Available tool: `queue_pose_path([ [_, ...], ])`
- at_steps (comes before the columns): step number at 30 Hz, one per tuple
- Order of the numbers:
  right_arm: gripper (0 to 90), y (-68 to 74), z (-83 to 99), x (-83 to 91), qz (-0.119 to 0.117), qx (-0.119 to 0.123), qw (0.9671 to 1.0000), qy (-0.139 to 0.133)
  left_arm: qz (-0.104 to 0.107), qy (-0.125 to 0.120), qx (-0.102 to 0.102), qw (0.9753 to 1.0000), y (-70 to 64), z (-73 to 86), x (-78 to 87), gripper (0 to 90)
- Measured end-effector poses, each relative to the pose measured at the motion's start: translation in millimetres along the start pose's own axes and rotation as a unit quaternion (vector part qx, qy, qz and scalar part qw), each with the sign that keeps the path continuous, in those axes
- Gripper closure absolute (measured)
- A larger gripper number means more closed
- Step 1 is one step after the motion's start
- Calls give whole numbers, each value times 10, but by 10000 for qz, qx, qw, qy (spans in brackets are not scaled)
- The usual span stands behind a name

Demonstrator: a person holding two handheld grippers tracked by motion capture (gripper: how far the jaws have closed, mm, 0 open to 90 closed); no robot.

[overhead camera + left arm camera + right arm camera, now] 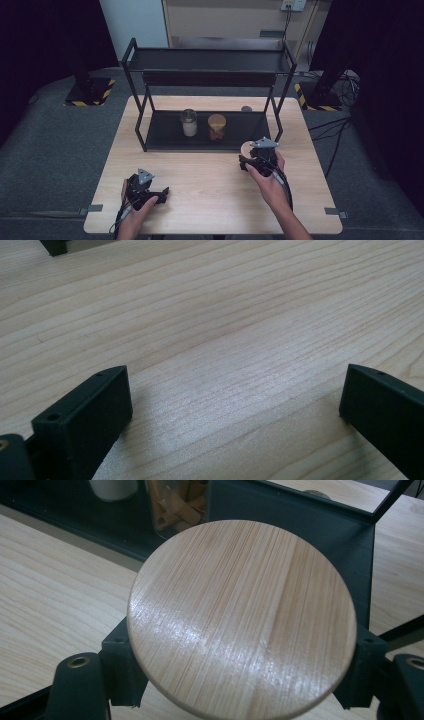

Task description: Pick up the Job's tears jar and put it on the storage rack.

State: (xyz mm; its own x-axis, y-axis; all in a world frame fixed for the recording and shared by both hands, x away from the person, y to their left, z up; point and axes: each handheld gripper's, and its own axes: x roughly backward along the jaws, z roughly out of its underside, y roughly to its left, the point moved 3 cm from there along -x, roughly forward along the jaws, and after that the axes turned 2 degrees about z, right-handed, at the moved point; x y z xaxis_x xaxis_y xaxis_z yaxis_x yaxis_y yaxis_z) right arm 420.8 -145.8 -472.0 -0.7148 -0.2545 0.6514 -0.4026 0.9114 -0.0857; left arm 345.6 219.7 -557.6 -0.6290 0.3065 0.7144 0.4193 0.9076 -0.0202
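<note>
Item 1: round bamboo lid (241, 615), one count. It sits clamped between the two jaws of my right gripper (241, 672), which are closed against its rim on opposite sides. Its broad face is turned up toward the gripper camera, the grain running from the near edge away toward the rack; being a disc, it has no long axis to speak of. In the high view the lid (246, 147) is above the table just in front of the rack's right front leg.

Item 2: left gripper (235, 405), one count. Jaws spread wide, nothing between them, low over bare wood at the near left of the table (200, 200).

Item 3: black two-tier metal rack (207, 132), one count, at the far half of the table. Its lower shelf edge and corner post lie directly behind the lid.

Item 4: jars on the lower shelf, two counted: one glass jar with white contents (188, 123), one jar with brown sticks (217, 127), side by side.

Item 5: small dark round object (246, 108) behind the rack, possibly another lid; too small to tell.
</note>
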Motion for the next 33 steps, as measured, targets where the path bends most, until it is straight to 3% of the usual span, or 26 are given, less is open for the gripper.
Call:
queue_pose_path([
  [33, 255, -4, -389, -277, 148, -6, 9999, -73, 1, 1, -1, 10000, 0, 0, 0, 0],
])
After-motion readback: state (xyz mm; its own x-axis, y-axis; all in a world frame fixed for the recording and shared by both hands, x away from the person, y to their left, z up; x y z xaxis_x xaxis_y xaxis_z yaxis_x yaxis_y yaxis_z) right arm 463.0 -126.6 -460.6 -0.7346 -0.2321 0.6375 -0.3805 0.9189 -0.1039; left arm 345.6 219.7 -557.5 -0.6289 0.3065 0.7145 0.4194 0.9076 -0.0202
